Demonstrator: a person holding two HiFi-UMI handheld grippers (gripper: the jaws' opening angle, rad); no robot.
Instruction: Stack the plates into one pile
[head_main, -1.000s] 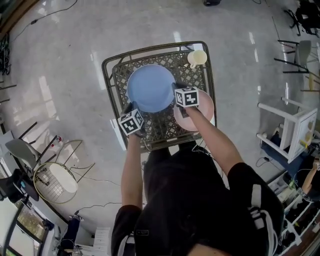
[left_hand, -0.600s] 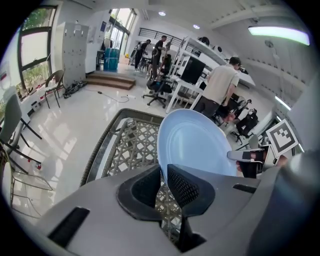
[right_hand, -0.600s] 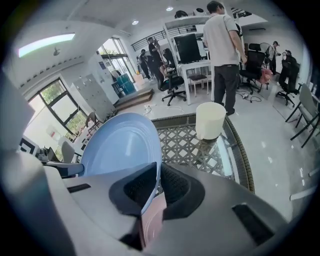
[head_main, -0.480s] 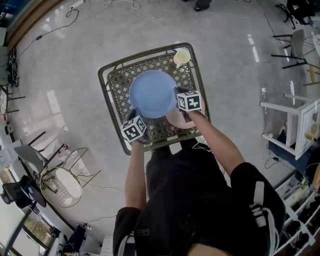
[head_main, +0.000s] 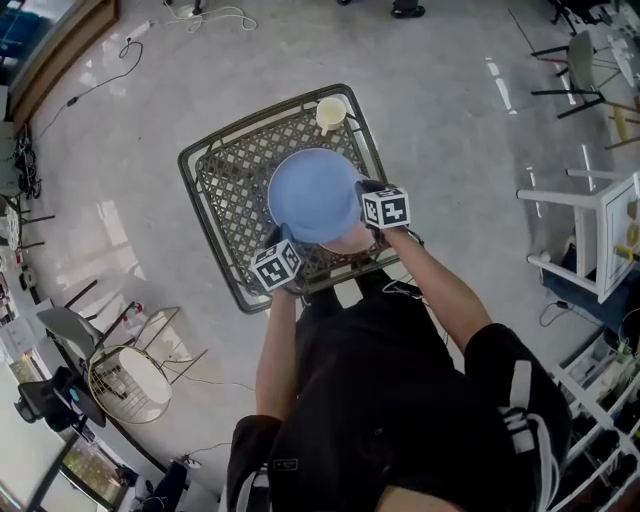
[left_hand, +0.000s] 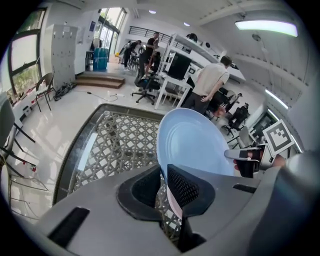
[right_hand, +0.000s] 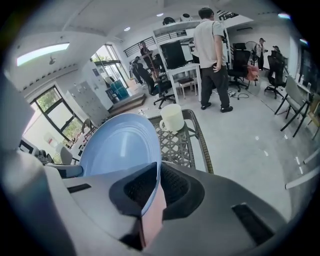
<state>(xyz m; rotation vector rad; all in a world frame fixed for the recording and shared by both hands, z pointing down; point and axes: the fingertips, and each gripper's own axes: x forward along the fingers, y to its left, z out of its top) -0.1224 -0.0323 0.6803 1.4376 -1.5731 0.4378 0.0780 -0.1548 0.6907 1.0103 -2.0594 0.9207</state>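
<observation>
A light blue plate (head_main: 313, 195) hangs over the dark lattice table (head_main: 225, 180), gripped at opposite rims. My left gripper (head_main: 284, 240) is shut on its near left edge, and the rim sits between the ribbed pads (left_hand: 182, 187). On the right edge my right gripper (head_main: 366, 192) is shut too, with the rim (right_hand: 152, 172) running between its jaws. A pink plate (head_main: 347, 241) lies on the table directly under the blue one, and only a sliver shows. The blue plate (left_hand: 195, 140) tilts in both gripper views (right_hand: 117, 145).
A cream mug (head_main: 330, 112) stands at the table's far right corner (right_hand: 172, 117). Around the table are a round wire stool (head_main: 128, 383), a dark chair (head_main: 60, 325) and a white shelf (head_main: 600, 235). Several people stand at desks in the background.
Both grippers have carried the blue plate from the table's middle to the right. It now covers most of the pink plate. The mug has not moved.
</observation>
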